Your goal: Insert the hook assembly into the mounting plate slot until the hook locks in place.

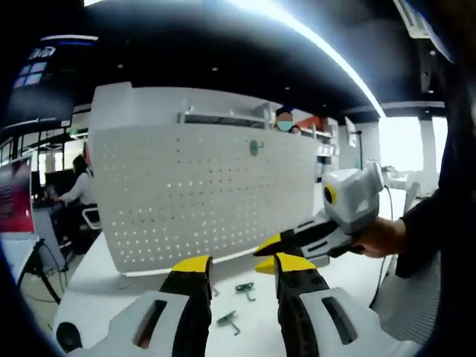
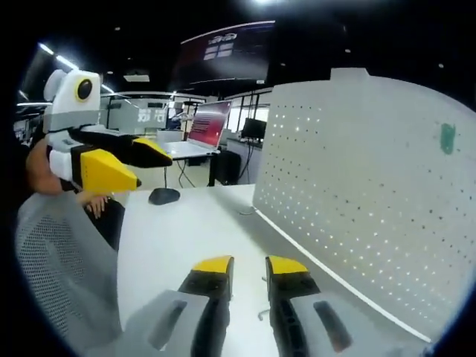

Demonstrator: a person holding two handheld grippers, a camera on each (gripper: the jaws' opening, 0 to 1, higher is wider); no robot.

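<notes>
Jaws of both grippers (image 1: 239, 266) (image 2: 249, 268) parted, empty

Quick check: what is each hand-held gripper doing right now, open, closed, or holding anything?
Left hand-held gripper: open, holding nothing, above the green hooks on the table.
Right hand-held gripper: open, holding nothing, near the white pegboard.

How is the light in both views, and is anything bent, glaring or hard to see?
Left gripper view: a ceiling light strip glares and curves with the fisheye; the window is washed out; the hooks on the table look small and soft. Right gripper view: dim ceiling; the pegboard bulges, evenly lit; the hook on it is blurred.
</notes>
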